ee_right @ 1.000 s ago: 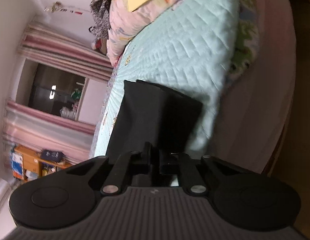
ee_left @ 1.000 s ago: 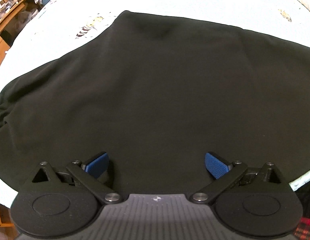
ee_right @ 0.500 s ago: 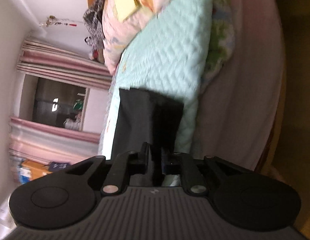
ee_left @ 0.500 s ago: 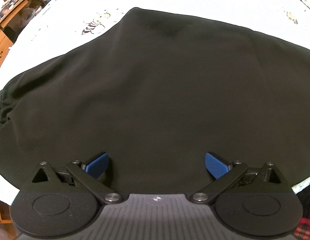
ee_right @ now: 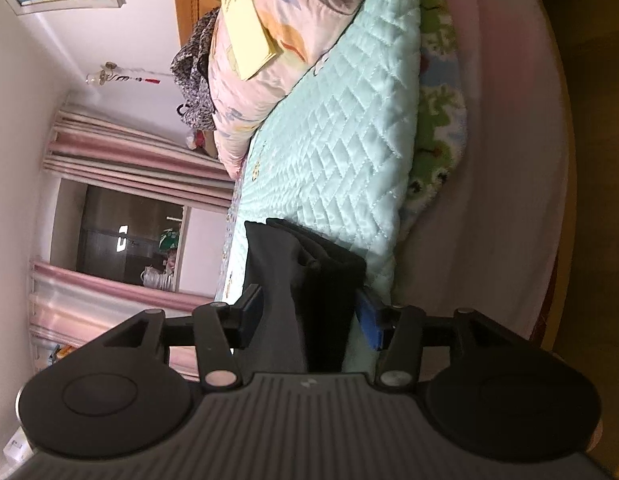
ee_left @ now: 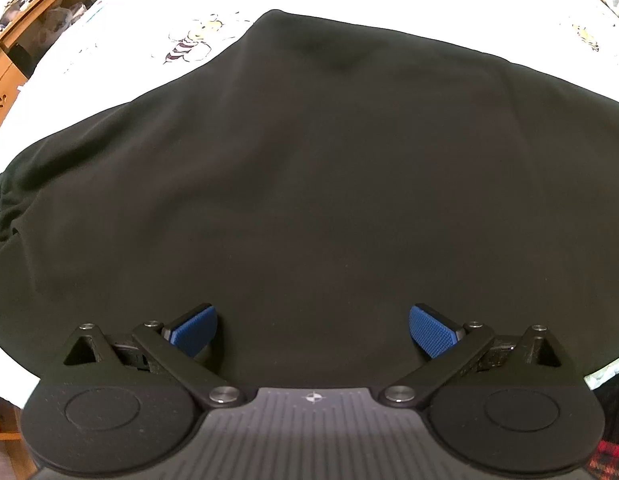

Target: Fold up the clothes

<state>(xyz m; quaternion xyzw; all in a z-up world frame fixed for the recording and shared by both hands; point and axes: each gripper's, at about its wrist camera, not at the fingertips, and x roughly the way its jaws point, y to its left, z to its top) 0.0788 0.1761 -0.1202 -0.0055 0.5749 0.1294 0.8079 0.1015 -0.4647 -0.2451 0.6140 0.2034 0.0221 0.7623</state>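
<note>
**Dark garment spread ahead of the left gripper, its edge between the right's fingers**

The black garment (ee_left: 309,184) fills mid-frame on the quilted bed (ee_right: 341,128), running widest left to right. The left gripper (ee_left: 313,330) hovers spread over its near hem. The right gripper (ee_right: 309,316), parted, straddles a stacked edge at lower centre. Sleeves and layer count are unreadable.

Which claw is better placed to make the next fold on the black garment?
Probably the right. The right claw stands open around a bunched edge of the black garment, fabric between its pads. The left claw is open above flat cloth with no edge between its pads.
</note>
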